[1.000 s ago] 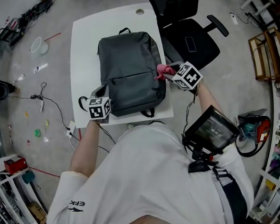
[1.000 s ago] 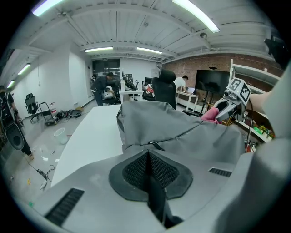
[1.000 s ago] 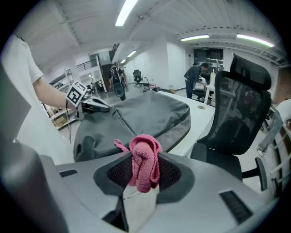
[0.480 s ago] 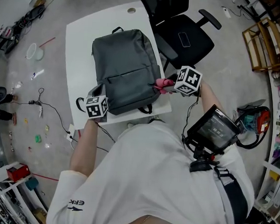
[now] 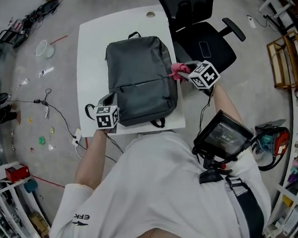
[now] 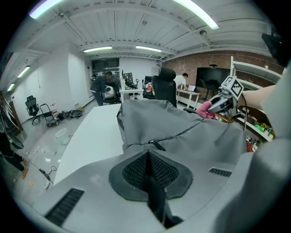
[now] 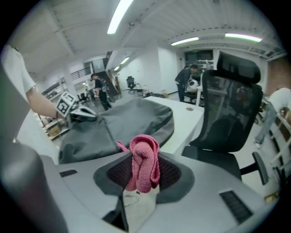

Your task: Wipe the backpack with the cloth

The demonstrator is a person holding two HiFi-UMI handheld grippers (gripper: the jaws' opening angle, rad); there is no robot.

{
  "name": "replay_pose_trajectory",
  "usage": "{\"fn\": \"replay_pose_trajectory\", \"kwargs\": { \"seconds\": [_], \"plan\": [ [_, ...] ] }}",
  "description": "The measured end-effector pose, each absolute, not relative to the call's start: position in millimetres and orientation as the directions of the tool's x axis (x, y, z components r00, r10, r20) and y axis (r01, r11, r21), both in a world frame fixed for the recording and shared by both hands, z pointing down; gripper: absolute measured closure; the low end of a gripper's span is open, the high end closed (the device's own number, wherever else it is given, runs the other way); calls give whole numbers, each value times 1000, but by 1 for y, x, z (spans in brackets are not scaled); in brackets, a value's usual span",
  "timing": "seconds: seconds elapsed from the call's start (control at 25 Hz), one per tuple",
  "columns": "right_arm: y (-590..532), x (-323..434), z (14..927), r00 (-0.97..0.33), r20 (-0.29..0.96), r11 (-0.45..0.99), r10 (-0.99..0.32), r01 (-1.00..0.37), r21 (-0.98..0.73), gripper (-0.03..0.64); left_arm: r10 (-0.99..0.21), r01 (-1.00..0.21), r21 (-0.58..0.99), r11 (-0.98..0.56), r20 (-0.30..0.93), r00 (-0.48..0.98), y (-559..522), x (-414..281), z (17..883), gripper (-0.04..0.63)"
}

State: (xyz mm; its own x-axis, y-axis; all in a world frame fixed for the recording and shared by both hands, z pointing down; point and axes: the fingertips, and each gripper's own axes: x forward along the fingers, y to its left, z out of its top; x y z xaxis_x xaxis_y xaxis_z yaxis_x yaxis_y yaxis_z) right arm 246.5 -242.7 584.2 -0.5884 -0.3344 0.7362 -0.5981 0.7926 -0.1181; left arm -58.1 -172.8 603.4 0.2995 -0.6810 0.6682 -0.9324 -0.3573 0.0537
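- Backpack [image 5: 139, 75] lies flat on the white table [image 5: 92, 52]; its strap [image 6: 157, 205] is pinched by the left gripper [image 6: 148, 168].
- Pink cloth [image 7: 144, 164] is clamped in the right gripper [image 7: 142, 184], at the pack's right edge.
- Strap should be held taut and the cloth pressed flat, then dragged in overlapping passes.

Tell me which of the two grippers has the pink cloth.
The right gripper, shut on the pink cloth; the left gripper is shut on a dark strap of the backpack instead.

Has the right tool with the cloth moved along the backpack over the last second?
Yes. Judged against the backpack, the right tool holding the pink cloth has slid along the bag's right edge toward its handle end.
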Motion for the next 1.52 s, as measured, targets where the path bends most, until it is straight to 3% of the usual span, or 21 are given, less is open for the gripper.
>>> {"fn": "replay_pose_trajectory", "kwargs": {
  "seconds": [0.2,0.48,0.92,1.52],
  "plan": [
    [-325,254,589,-521,703,694,-485,-718,-53,487,-686,-944,37,-329,678,266,-172,-60,601,592],
    [-389,249,598,-492,695,656,-524,-754,-40,487,-687,-949,23,-313,684,244,-174,-58,599,592],
    [-389,231,618,-543,730,695,-414,-707,-131,488,-688,-955,29,-296,687,234,-175,-64,601,592],
    [-295,245,628,-590,755,736,-287,-640,-220,488,-682,-947,65,-315,678,274,-174,-62,606,592]
  ]
}}
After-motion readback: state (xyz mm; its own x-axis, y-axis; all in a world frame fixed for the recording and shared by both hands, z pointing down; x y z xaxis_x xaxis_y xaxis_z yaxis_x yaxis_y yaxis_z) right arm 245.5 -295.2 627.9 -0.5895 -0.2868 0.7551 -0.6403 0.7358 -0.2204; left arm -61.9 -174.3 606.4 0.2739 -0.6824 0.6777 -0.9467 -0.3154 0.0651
